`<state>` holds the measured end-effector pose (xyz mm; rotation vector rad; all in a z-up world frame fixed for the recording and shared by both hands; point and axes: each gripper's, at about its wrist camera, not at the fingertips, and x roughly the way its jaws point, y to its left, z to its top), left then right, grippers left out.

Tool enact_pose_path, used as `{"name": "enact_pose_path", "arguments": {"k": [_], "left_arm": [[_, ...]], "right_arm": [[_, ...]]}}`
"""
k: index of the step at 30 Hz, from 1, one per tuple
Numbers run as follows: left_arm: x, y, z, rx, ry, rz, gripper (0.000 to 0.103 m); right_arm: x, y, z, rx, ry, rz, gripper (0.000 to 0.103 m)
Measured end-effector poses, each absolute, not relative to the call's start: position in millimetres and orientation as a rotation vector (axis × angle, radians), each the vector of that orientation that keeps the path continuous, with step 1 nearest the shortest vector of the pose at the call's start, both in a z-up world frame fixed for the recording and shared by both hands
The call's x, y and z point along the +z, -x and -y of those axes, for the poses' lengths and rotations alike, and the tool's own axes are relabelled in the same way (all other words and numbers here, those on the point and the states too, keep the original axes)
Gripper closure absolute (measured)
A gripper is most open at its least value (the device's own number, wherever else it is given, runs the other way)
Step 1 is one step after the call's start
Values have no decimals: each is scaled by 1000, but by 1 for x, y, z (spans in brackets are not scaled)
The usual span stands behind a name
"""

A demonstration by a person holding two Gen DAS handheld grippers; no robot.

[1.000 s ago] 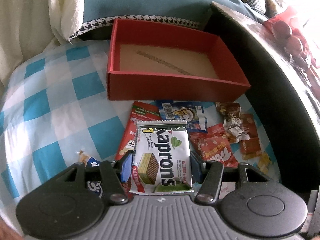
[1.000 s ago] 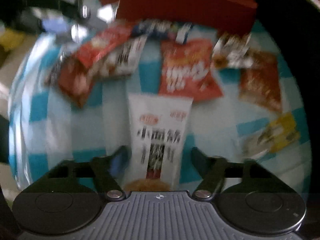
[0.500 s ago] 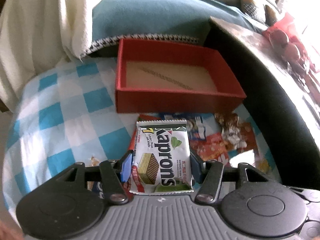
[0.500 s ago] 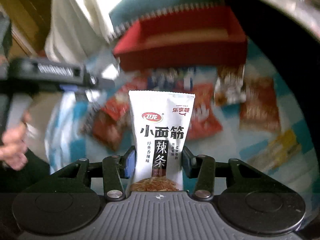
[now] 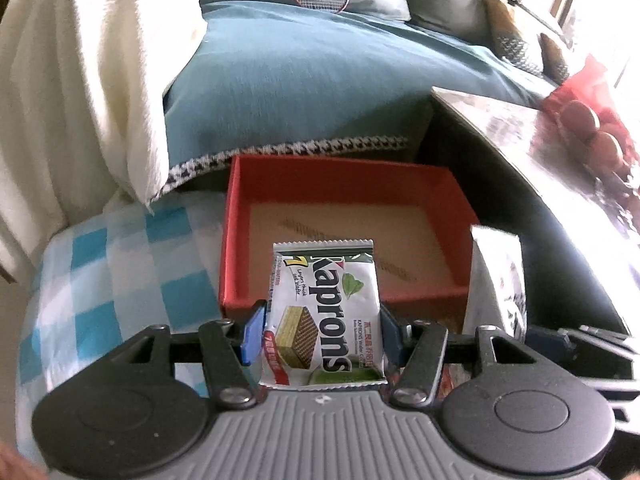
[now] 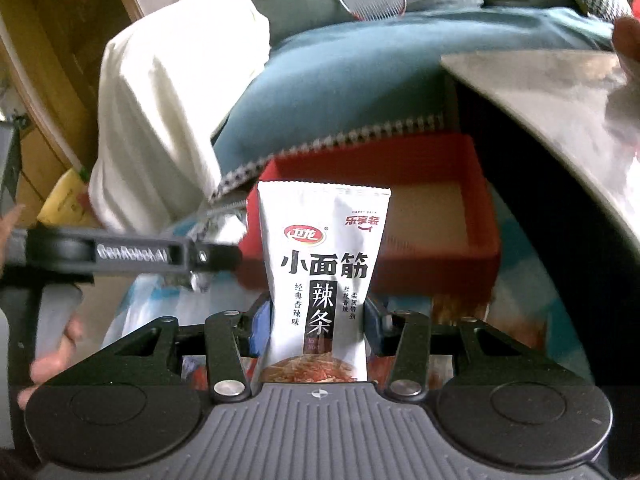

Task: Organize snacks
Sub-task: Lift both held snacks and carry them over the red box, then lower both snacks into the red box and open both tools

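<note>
My left gripper [image 5: 320,332] pinched the Kaprons wafer pack [image 5: 324,316] by its side edges, label up, so it stayed flat for a clean drop. The red box [image 5: 344,184] sat just ahead of the fingers, its cardboard floor bare. My right gripper [image 6: 318,320] clamped the white spicy-strip pouch [image 6: 322,276] low on its body, top pointing forward toward the same box. The left tool crossed the right view on its left side. Leftover packets probably lay under the right fingers, too blurred to name. Both snacks were airborne, short of the box rim; I judged release over the box came next.
</note>
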<state>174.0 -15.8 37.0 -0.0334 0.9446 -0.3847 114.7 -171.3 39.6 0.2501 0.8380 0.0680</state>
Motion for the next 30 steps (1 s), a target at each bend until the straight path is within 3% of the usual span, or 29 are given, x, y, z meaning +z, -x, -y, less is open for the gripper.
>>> {"name": "enact_pose_path", "arguments": {"k": [12,30], "left_arm": [[24,-230,51,-346,-27,-932,52],[-48,-284,72,-263,-83,-1060,52]], "right_arm": [[38,-199,191,30,-224,-823,49],[-38,-266,205,-15,-175,-1000,49]]}}
